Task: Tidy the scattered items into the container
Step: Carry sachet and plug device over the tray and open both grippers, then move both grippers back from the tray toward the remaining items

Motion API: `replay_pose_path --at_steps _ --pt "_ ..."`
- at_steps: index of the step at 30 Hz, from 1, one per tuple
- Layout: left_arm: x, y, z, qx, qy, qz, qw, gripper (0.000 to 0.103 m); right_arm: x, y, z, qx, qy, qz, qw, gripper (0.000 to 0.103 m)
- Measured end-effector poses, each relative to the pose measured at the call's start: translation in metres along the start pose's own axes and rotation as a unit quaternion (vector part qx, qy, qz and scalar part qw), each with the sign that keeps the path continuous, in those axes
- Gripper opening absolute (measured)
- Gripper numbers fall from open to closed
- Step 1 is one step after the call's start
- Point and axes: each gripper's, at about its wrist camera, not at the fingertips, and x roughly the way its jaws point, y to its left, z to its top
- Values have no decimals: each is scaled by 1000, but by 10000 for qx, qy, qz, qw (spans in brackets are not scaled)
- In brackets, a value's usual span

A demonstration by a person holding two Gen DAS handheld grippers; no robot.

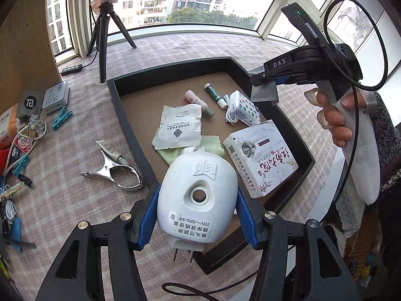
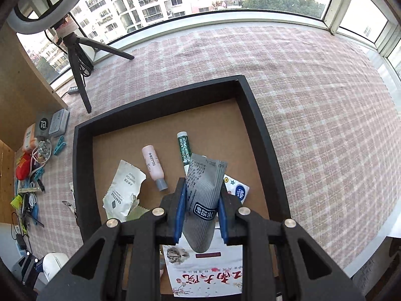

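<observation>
We are in a home, high in an apartment block: a curved bay window (image 2: 225, 17) looks out on residential towers (image 2: 140, 0) and treetops. A pink checked cloth (image 2: 313, 115) covers the wide sill, a ring-light tripod (image 1: 105, 37) stands there, and household odds and ends (image 1: 22, 135) lie scattered at the left.

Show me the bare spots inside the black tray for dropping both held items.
Free: the tray floor along its far wall, beyond the pink bottle and green lip balm, plus the far-left corner. Crowded: the near half, around the white sachet and printed box.
</observation>
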Motion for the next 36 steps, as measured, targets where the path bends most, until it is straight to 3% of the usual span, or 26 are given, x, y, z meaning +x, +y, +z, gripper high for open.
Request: replay_pose_path --at_steps 7,9,10,11,26,36 --pt "12 -31 8 299 115 -52 9995 55 1 -30 1 236 -50 -87 9997 22" --pt "14 -32 11 201 160 -95 9996 56 -2 -32 4 203 -144 -15 9997 31" --pt "14 -32 12 149 170 -149 9996 57 -4 -33 5 198 -162 2 9997 52" --pt "12 -32 12 103 142 -197 9997 59 -5 -34 6 230 -188 -12 9996 64" --pt "7 -8 9 -131 35 60 9999 60 -1 -17 7 231 -159 116 9995 64" --pt "-3 28 3 -566 -50 263 9980 60 4 20 12 -94 -75 303 9995 64"
